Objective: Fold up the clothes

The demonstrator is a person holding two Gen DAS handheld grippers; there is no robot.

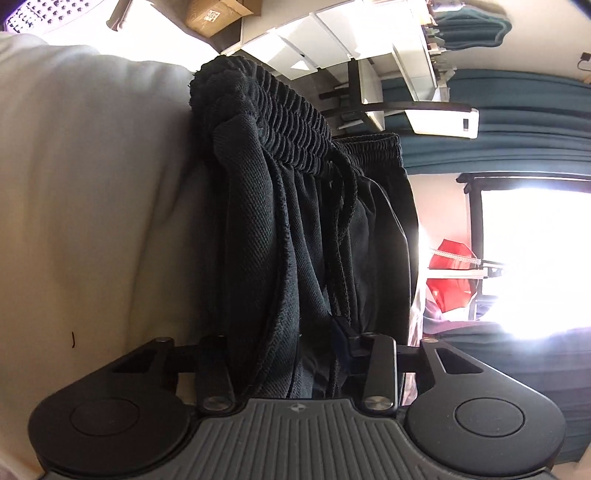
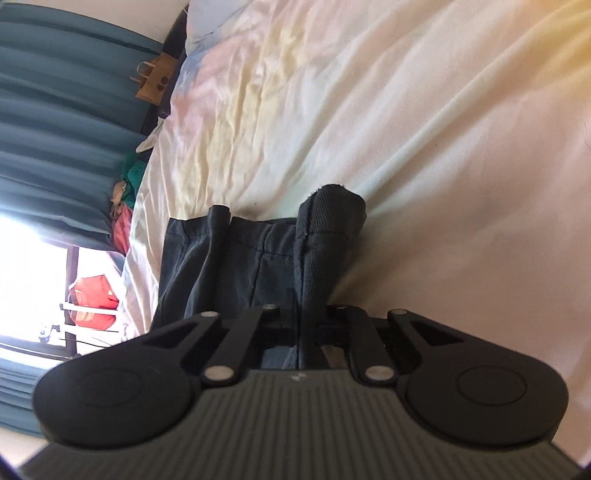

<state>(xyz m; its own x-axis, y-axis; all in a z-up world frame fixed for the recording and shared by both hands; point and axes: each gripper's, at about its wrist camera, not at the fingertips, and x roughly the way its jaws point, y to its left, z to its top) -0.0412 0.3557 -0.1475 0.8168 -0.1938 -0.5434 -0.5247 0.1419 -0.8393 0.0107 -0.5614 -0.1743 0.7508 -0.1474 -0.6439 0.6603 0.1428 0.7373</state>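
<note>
Right now you're pinching the dark shorts (image 1: 303, 229) in both claws. Your left gripper (image 1: 295, 354) is clamping a thick bunch of the fabric, its jaws partly closed around the folds running between them. Your right gripper (image 2: 304, 321) is pressed almost fully together on a thin edge of the same shorts (image 2: 258, 254), the ribbed hem corner (image 2: 332, 221) poking out just ahead of it.

Just beyond the left claw, the elastic waistband (image 1: 288, 122) and drawstring (image 1: 343, 206) are hanging ahead of you; beyond the right claw, the rest of the garment is lying on the pale bedsheet (image 2: 406, 110).

I'd judge the risk is uneven grips: that thin right pinch could be slipping off as you lift, or the left bunch could be hiding extra layers, giving a crooked fold. The drawstring could be snagging too.

Farther off, a cardboard box (image 1: 218, 14) is carrying a label, too small to read.
</note>
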